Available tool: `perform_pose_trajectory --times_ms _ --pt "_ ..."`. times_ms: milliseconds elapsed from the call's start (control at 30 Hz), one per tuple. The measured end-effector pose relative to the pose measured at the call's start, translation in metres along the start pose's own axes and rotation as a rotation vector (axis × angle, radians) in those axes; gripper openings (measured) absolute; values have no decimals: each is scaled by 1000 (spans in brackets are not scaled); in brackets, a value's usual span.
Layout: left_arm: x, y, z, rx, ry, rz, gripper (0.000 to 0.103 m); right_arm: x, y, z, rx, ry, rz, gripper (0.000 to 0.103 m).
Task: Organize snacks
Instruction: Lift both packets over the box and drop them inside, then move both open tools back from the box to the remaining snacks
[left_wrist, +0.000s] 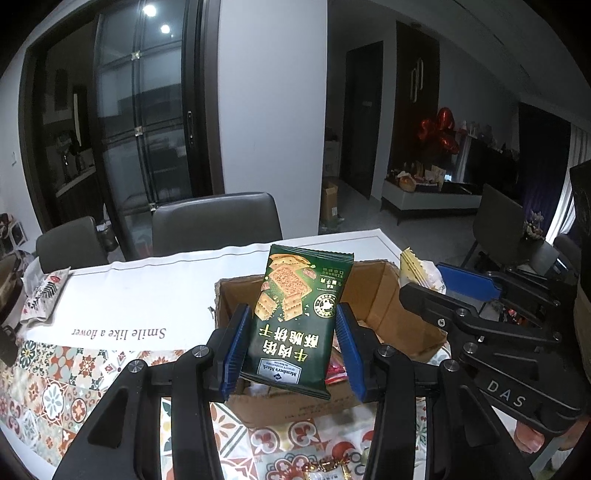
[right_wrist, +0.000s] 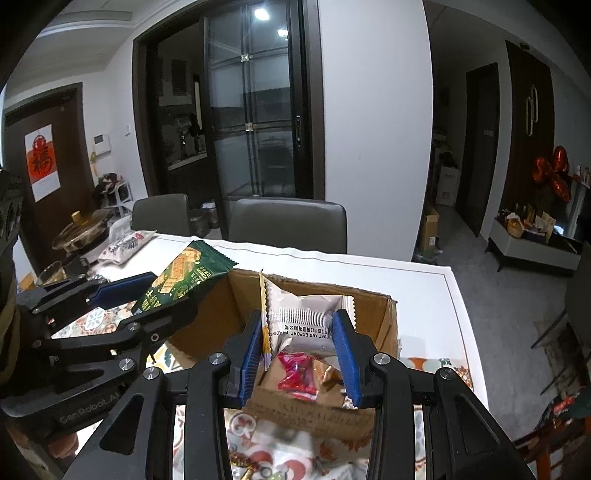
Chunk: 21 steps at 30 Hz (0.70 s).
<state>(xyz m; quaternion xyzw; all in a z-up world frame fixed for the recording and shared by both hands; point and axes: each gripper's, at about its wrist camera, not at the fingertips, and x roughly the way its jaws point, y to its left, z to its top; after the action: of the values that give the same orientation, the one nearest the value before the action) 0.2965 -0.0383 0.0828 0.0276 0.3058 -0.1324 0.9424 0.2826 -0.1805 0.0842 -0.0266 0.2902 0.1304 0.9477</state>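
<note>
We hold both snacks over cardboard box (right_wrist: 317, 402): left tongs (left_wrist: 291, 328) pinching green cracker packet (left_wrist: 295, 317), right tongs (right_wrist: 299, 343) pinching white wrapped snack (right_wrist: 303, 317). Lower toward 12 o'clock wall, release flat, avoid red candy (right_wrist: 297, 374).

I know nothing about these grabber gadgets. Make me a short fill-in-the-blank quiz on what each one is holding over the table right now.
The left gripper is clamped on a ____ cracker packet.
The right gripper holds a ____ snack packet.
Both packets are held above an open ____ box.
A wrapped ____ candy already lies inside it.

Missing words: green; white; cardboard; red
</note>
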Motion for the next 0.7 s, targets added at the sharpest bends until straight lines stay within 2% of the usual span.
perform_pose_trajectory --times_ms 233,367,467,600,700 --pt "33 5 10 6 45 13 46 25 -8 2 15 29 -4 39" --pt "40 8 10 1 59 31 56 39 -15 0 27 56 -27 45" --pt "34 8 5 -1 61 39 58 42 -19 -4 37 70 -32 53" --pt "17 8 -5 4 42 63 61 29 -17 -14 32 52 -39 53" --pt "-1 5 -17 13 22 49 61 14 -7 -21 16 22 -41 53"
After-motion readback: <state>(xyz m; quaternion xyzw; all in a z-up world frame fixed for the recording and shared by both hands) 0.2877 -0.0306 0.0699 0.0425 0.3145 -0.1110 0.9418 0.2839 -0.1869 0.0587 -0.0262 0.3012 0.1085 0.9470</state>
